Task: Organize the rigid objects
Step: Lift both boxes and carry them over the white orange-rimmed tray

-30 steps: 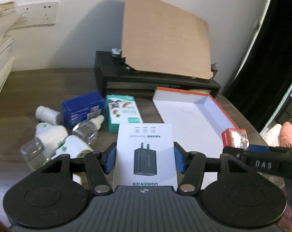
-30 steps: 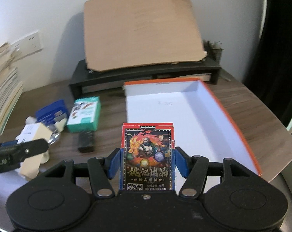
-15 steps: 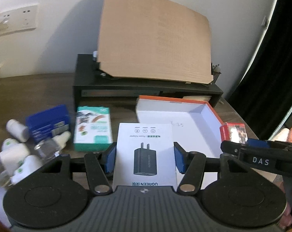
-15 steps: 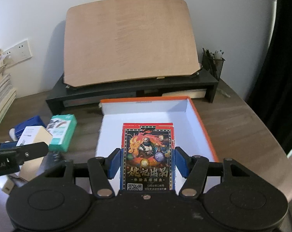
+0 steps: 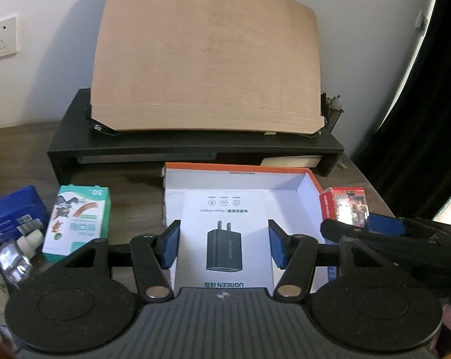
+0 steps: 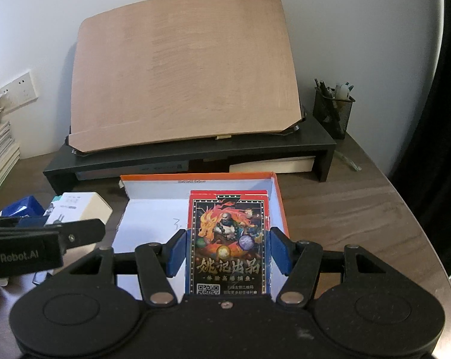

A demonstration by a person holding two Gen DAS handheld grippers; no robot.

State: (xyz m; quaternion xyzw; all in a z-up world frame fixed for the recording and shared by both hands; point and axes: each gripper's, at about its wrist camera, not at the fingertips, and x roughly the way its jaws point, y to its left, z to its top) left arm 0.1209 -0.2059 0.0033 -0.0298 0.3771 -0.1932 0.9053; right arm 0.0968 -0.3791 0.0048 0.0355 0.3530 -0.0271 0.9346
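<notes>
My left gripper [image 5: 224,243] is shut on a white UGREEN charger box [image 5: 224,218], held over the left part of the orange-rimmed white tray [image 5: 234,169]. My right gripper [image 6: 227,252] is shut on a red card box [image 6: 228,239] with a dragon picture, held over the right part of the same tray [image 6: 195,178]. The card box also shows at the right in the left wrist view [image 5: 345,206]. The charger box shows at the left in the right wrist view [image 6: 82,205].
A green-and-white box [image 5: 79,223], a blue box [image 5: 13,212] and small clear bottles [image 5: 13,261] lie left of the tray. A black shelf [image 6: 189,152] bearing a wooden board [image 6: 183,83] stands behind. A mesh pen cup [image 6: 333,110] is at the right.
Both grippers have moved forward and toward the tray with their boxes. The loose items have slid to the left edge of the left wrist view.
</notes>
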